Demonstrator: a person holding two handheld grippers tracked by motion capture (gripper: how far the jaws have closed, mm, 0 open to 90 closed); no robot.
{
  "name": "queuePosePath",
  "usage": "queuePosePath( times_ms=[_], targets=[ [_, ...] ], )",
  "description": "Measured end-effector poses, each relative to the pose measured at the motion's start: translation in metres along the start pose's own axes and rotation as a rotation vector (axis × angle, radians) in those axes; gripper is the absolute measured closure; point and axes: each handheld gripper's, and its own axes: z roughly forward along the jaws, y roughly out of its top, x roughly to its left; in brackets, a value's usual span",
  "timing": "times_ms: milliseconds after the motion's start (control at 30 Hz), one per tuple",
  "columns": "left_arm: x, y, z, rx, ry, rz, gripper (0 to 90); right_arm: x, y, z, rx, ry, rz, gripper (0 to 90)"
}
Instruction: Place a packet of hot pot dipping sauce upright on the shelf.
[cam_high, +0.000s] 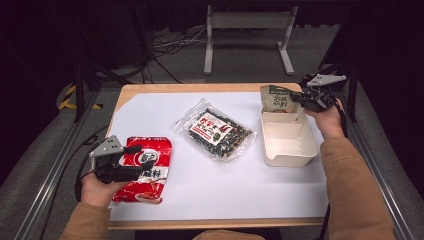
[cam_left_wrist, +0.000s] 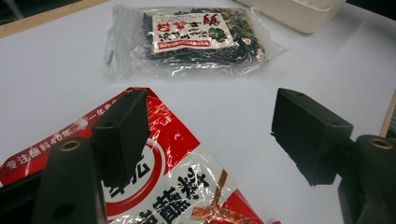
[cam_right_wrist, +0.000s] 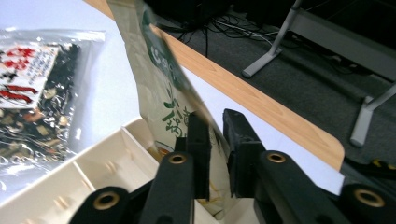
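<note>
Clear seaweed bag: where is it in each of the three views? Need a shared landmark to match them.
High view: clear seaweed bag lies mid-table on the white sheet, between the red packet and the white box.
Left gripper view: top centre, beyond the red packet.
Right gripper view: left edge, partly cut off.
Shared landmark: the white box, beside the bag in all three views.

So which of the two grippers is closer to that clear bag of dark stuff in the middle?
Left, though not by much. The left gripper sits over the red packet, just short of the clear bag. The right gripper holds a green pouch over the white box.
</note>
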Motion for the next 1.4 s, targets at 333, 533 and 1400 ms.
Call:
queuePosePath(
  times_ms=[333, 533, 1400],
  targets=[
    [0.006, 0.002, 0.002, 0.002, 0.011, 0.007, 24.0, 0.01, 0.005, -0.016, -0.053, -0.021, 0.023, 54.3],
    [0.012, 0.004, 0.001, 0.0, 0.018, -0.003, 22.9, 0.021, 0.007, -0.029, -0.073, -0.038, 0.009, 50.6],
    [0.047, 0.005, -0.005, -0.015, 0.068, -0.05, 21.0, 0.095, 0.011, -0.088, -0.167, 0.133, 0.02, 47.3]
  ],
)
